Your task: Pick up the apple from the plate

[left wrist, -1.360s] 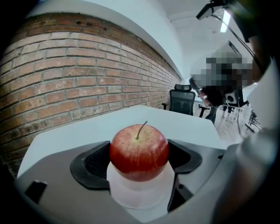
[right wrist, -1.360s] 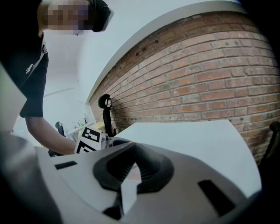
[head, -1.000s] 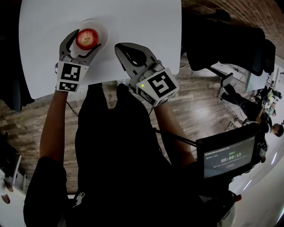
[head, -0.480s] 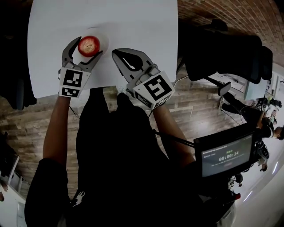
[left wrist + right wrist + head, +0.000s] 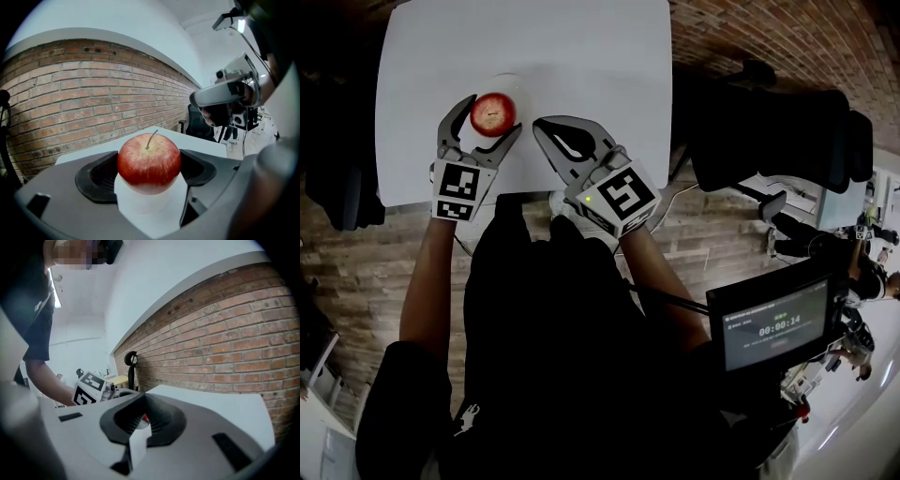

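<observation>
Nearest the camera, at 4 o'clock from the person's dark shirt (image 5: pixel 553 337), a small screen (image 5: pixel 778 328) reads 00:00:14 in pale digits. The finer line above them cannot be read, nor can the small white emblem (image 5: pixel 467 419) on the shirt.

Farther out, bare forearms (image 5: pixel 427 272) run up to the marker cubes. The left cube (image 5: pixel 459 190) shows black squares on white. The right cube (image 5: pixel 623 199) carries a bold black pattern, with a green light (image 5: pixel 589 199) lit at 9 o'clock from it.

Beyond the cubes, both claws reach over the near edge of the white counter (image 5: pixel 581 56). The left claw (image 5: pixel 490 120) stands spread wide round the apple (image 5: pixel 494 112). In the left gripper view its dark pads (image 5: pixel 101 173) meet the fruit at 3 and 9 o'clock, with no gap showing. The apple is red, stem up, and sits between those jaws over the near part of the white plate (image 5: pixel 511 86), whose rim shows at 12 o'clock from it.

The right claw (image 5: pixel 540 125) is at 3 o'clock from the apple, just beside it. Its jaws are drawn together at the tips and hold nothing. Through the slit behind the tips, the right gripper view shows a sliver of red and white.

Past the counter a black chair (image 5: pixel 769 122) stands at 3 o'clock, and a brick wall (image 5: pixel 787 28) closes the far side.
</observation>
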`<state>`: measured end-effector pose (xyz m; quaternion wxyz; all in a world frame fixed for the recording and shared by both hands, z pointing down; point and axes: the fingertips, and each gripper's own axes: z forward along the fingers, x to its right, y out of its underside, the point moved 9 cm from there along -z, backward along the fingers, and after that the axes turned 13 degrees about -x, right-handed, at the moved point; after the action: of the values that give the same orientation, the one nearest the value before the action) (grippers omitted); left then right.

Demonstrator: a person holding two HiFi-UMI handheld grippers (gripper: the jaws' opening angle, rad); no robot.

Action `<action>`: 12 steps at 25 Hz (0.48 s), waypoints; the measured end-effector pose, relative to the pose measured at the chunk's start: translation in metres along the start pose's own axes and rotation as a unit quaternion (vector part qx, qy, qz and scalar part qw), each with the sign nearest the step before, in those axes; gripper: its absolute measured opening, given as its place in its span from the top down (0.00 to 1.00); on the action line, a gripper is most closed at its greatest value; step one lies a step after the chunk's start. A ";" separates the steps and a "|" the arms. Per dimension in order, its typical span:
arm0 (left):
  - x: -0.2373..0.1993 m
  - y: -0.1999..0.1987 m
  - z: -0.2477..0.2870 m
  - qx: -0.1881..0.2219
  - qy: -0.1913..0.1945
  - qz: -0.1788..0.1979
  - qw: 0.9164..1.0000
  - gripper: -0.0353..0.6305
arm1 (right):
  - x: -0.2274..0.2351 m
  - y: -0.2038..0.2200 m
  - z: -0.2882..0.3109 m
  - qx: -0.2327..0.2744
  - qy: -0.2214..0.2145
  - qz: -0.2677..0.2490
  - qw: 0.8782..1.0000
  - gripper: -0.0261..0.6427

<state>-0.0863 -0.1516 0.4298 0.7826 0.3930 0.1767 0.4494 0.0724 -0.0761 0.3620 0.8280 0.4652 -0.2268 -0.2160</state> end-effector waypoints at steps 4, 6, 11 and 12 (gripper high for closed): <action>0.006 -0.008 -0.018 0.003 -0.010 -0.001 1.000 0.34 | -0.009 -0.007 -0.010 0.006 -0.009 -0.006 1.000 0.96; 0.009 -0.009 -0.025 0.006 -0.016 -0.002 1.000 0.34 | -0.013 -0.008 -0.013 0.009 -0.013 -0.010 1.000 0.96; 0.014 -0.012 -0.039 0.015 -0.028 -0.004 0.999 0.34 | -0.019 -0.014 -0.017 0.022 -0.015 -0.021 0.999 0.96; 0.016 -0.013 -0.041 0.016 -0.029 -0.004 0.999 0.34 | -0.020 -0.015 -0.018 0.025 -0.015 -0.022 0.999 0.96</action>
<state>-0.0966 -0.1234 0.3954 0.7826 0.4174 0.1626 0.4323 0.0645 -0.0593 0.3369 0.8074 0.4876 -0.2342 -0.2358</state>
